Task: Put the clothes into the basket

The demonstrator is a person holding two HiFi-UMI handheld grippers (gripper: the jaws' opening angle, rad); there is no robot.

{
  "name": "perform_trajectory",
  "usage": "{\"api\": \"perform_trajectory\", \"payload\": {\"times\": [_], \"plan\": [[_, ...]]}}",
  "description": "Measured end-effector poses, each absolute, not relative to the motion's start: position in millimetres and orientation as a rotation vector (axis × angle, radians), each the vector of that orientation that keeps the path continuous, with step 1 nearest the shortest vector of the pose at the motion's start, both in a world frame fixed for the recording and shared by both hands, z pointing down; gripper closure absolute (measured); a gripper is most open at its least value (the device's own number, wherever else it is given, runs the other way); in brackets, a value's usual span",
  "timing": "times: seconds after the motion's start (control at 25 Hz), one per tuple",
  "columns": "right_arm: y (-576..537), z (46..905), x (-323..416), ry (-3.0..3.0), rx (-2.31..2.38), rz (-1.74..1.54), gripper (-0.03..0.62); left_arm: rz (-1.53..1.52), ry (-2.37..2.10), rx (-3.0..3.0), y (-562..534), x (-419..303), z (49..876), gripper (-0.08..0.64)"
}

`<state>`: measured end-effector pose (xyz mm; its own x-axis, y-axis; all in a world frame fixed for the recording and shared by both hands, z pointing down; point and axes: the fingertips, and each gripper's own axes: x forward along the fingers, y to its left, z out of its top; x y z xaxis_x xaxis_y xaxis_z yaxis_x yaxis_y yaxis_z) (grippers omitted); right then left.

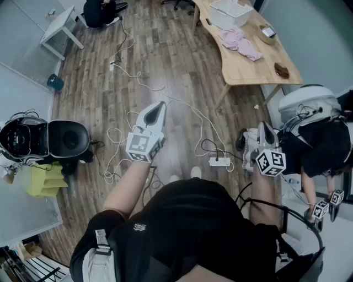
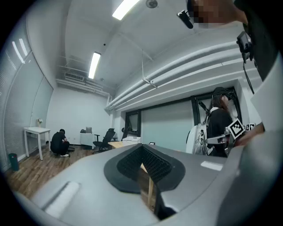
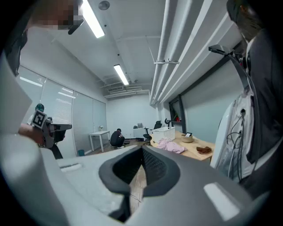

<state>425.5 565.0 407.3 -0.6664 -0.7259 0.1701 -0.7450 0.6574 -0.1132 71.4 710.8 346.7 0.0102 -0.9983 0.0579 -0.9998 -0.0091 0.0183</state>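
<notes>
**A:** Where is the table from the fingers of the right gripper?

**B:** The table stands well ahead of them, a little to the right. The basket sits on its far end. The clothes lie on the table just before the basket, on the fingers' side.

**A:** And around the left gripper?

**B:** Cables run over the floor ahead of its fingers. Far ahead and to the left, a person crouches beside a small desk. A power strip lies on the floor between the two grippers, behind both sets of fingertips. A second person stands just right of the right gripper.
</notes>
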Motion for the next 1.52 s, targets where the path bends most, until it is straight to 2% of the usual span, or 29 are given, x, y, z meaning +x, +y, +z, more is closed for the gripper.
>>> {"api": "perform_trajectory", "payload": {"times": [0.84, 1.12, 1.52], "plan": [[513, 416, 423, -2.811, 1.15, 0.3, 0.591, 0.038, -2.244, 2.174, 661, 85, 359, 0.552], [468, 431, 388, -2.794, 1.169, 0.343, 0.591, 0.028, -2.193, 2.145, 608, 42, 377, 0.554], [381, 443, 324, -2.703, 1.315, 0.414, 0.591, 0.052, -2.068, 2.333, 468, -26, 367, 0.554]]}}
